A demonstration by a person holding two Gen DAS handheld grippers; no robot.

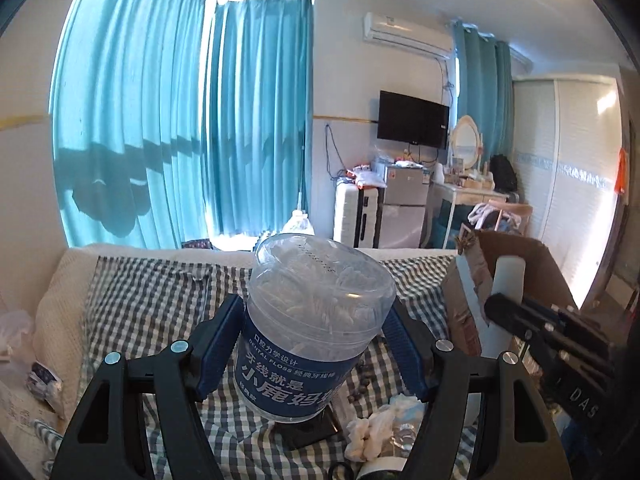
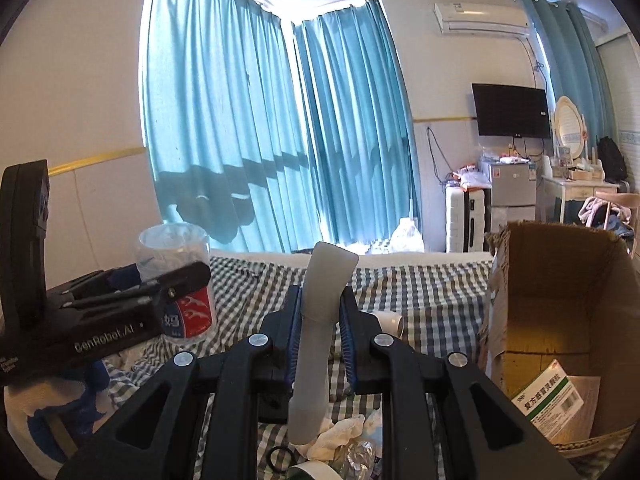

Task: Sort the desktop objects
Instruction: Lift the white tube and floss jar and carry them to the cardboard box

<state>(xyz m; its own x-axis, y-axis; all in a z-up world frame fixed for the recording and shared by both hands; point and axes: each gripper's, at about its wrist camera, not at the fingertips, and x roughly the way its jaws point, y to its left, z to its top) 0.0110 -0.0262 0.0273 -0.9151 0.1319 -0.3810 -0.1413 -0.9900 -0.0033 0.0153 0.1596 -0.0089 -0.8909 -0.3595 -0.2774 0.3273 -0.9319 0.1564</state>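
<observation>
My left gripper [image 1: 312, 332] is shut on a clear dental floss jar [image 1: 316, 320] with a blue label, held above the checked cloth [image 1: 160, 300]. The jar also shows in the right wrist view [image 2: 176, 276], behind the left gripper's body. My right gripper [image 2: 320, 320] is shut on a grey tube [image 2: 320, 312], held upright above the cloth [image 2: 420, 288]. In the left wrist view the tube [image 1: 508, 276] stands by the cardboard box [image 1: 532, 264].
The open cardboard box [image 2: 560, 300] at the right holds a green medicine carton [image 2: 556, 396]. Crumpled white tissues [image 2: 340, 436], a black ring [image 2: 280, 460] and a white tube [image 2: 390, 322] lie on the cloth. Beads [image 1: 362, 376] are scattered there.
</observation>
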